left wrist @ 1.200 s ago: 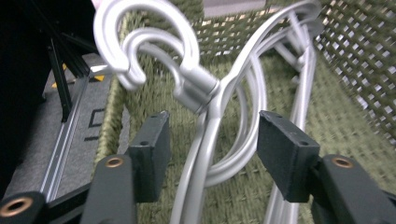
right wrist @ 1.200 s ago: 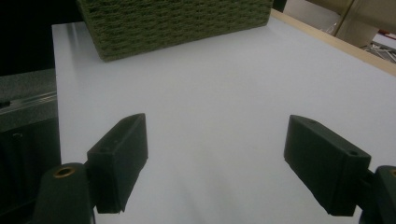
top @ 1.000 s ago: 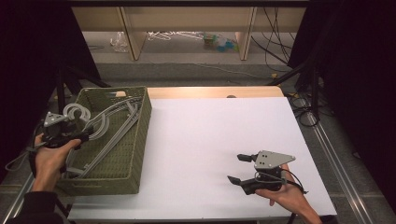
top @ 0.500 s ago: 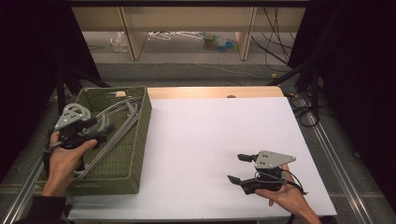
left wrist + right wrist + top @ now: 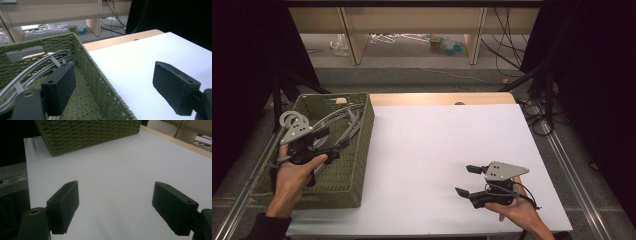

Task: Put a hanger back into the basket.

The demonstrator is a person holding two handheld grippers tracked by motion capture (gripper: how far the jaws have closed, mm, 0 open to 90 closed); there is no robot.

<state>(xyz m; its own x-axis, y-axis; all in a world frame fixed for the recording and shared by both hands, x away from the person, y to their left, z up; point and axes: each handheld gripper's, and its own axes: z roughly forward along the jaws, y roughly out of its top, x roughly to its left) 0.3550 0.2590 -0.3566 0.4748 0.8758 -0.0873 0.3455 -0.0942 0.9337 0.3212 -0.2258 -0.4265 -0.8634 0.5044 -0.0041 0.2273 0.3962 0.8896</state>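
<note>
Presently, item one: left gripper (image 5: 334, 145), moved since a second ago from the basket's outer 9 o'clock edge to above its interior; fingers spread wide, holding nothing. Judgement: a reach for the hangers is under way, no grasp made yet.
Item two: grey hangers (image 5: 343, 120), lying in the green woven basket (image 5: 357, 150) at the worktop's (image 5: 437, 150) 9 o'clock side.
Item three: right gripper (image 5: 464, 181), unmoved at 5 o'clock, fingers wide apart, empty.
Views: the left gripper view shows the basket rim (image 5: 100, 75) passing between the fingers, with the hangers (image 5: 37, 67) beside one finger; the high view leaves this unclear.
</note>
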